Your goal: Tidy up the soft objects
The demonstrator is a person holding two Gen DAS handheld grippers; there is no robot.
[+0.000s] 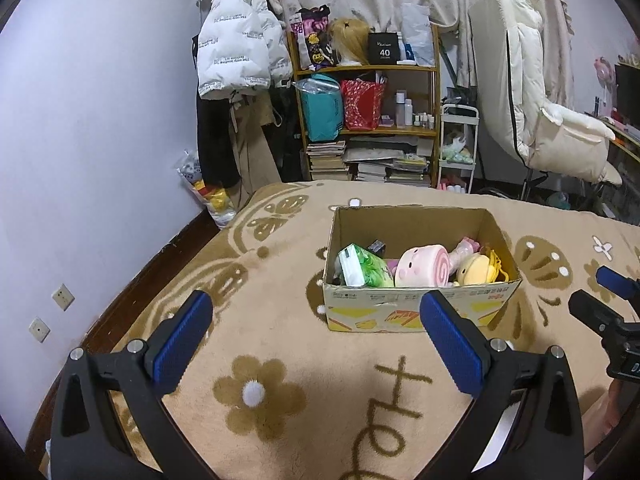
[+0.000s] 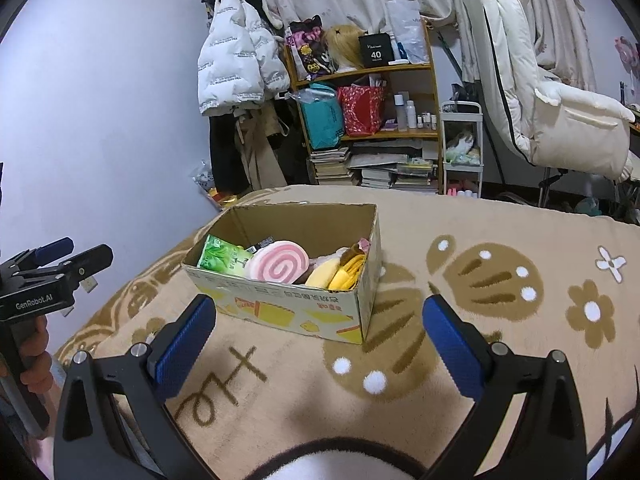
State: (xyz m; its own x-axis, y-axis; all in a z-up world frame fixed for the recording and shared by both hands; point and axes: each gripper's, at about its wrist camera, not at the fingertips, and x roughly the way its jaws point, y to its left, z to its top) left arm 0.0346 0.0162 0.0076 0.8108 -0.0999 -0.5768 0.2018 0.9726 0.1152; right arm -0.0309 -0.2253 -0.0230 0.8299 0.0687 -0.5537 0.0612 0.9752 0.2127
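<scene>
An open cardboard box (image 1: 412, 312) (image 2: 288, 312) stands on the beige blanket. Inside lie a green tissue pack (image 1: 362, 266) (image 2: 224, 258), a pink swirl roll plush (image 1: 424, 266) (image 2: 278, 266), a yellow plush (image 1: 478, 268) (image 2: 322, 274) and a pink toy (image 1: 466, 250). My left gripper (image 1: 316, 312) is open and empty, held above the blanket just short of the box. My right gripper (image 2: 318, 316) is open and empty, near the box's front right corner. Each gripper shows at the edge of the other's view (image 1: 612, 296) (image 2: 60, 260).
The beige flower-patterned blanket (image 1: 280, 360) (image 2: 500, 320) covers the bed. Behind stand a wooden shelf (image 1: 364, 120) with bags, bottles and books, a hanging white puffer jacket (image 1: 236, 52), a small white cart (image 1: 458, 148) and a cream chair (image 1: 544, 112). A wall (image 1: 80, 160) is at left.
</scene>
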